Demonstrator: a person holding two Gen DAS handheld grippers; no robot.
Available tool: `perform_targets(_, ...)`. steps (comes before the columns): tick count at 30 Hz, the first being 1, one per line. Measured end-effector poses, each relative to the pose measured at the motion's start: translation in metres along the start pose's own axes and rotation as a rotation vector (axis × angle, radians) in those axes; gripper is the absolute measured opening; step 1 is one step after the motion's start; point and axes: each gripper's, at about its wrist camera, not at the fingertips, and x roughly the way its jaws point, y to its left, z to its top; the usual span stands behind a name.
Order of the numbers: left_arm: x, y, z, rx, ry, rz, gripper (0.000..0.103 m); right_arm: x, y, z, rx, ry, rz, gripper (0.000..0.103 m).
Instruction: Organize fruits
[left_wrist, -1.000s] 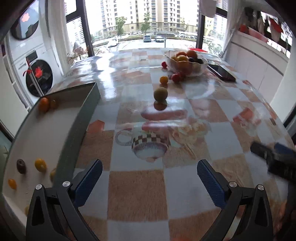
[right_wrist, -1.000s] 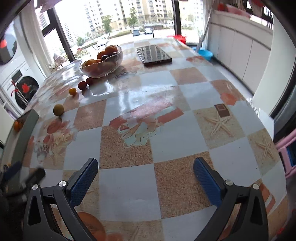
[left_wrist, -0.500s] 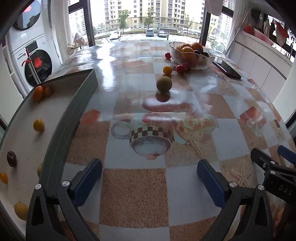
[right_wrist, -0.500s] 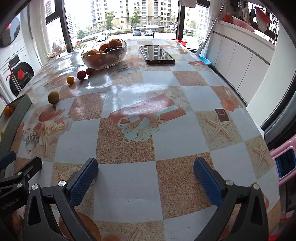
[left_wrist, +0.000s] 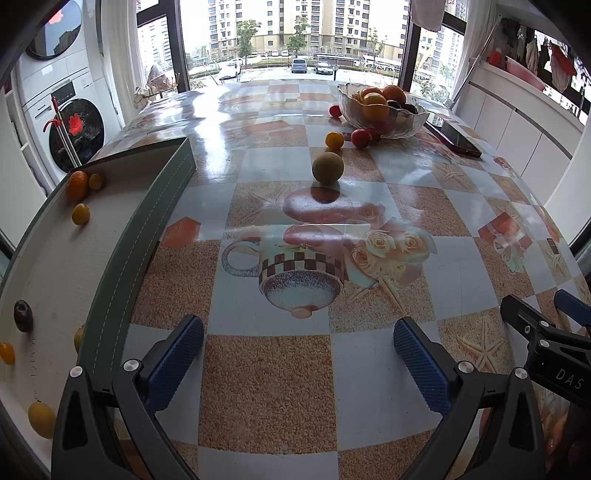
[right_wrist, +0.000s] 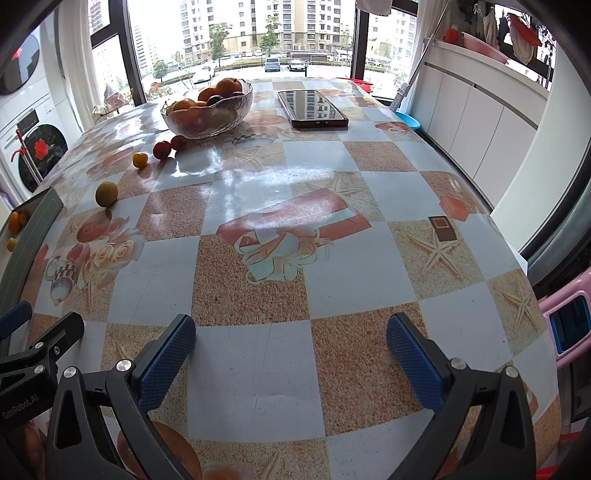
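A greenish round fruit (left_wrist: 327, 167) (right_wrist: 106, 193) lies loose in the middle of the table. Farther back are a small orange fruit (left_wrist: 334, 140) (right_wrist: 140, 160) and red fruits (left_wrist: 360, 137) (right_wrist: 162, 149), beside a glass bowl (left_wrist: 380, 122) (right_wrist: 207, 125) heaped with oranges and dark fruit. A grey tray (left_wrist: 122, 258) (right_wrist: 29, 236) at the left holds several small fruits. My left gripper (left_wrist: 297, 356) is open and empty over the near table, well short of the greenish fruit. My right gripper (right_wrist: 290, 352) is open and empty over bare table.
A black phone (right_wrist: 312, 109) (left_wrist: 452, 136) lies right of the bowl. Washing machines (left_wrist: 55, 110) stand beyond the table's left side, white cabinets (right_wrist: 480, 122) at the right. A pink stool (right_wrist: 565, 325) sits past the right table edge.
Both grippers have swung their views: the left turned right so less of the tray shows; the right turned left and drew back, bringing the bowl closer to centre. Both stayed open.
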Motion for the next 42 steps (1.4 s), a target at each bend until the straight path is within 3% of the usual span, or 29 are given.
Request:
perform_targets(37,0.000,0.000,0.000,-0.001,0.000,0.000,0.103,0.000,-0.001,-0.001,-0.004,0.007,-0.003,0.103)
perform_targets(39,0.000,0.000,0.000,-0.001,0.000,0.000,0.103,0.002,-0.001,0.004,-0.009,0.046,0.000,0.103)
perform_targets(42,0.000,0.000,0.001,-0.001,0.000,0.000,0.103,0.014,0.001,0.026,0.000,0.190,0.004,0.103)
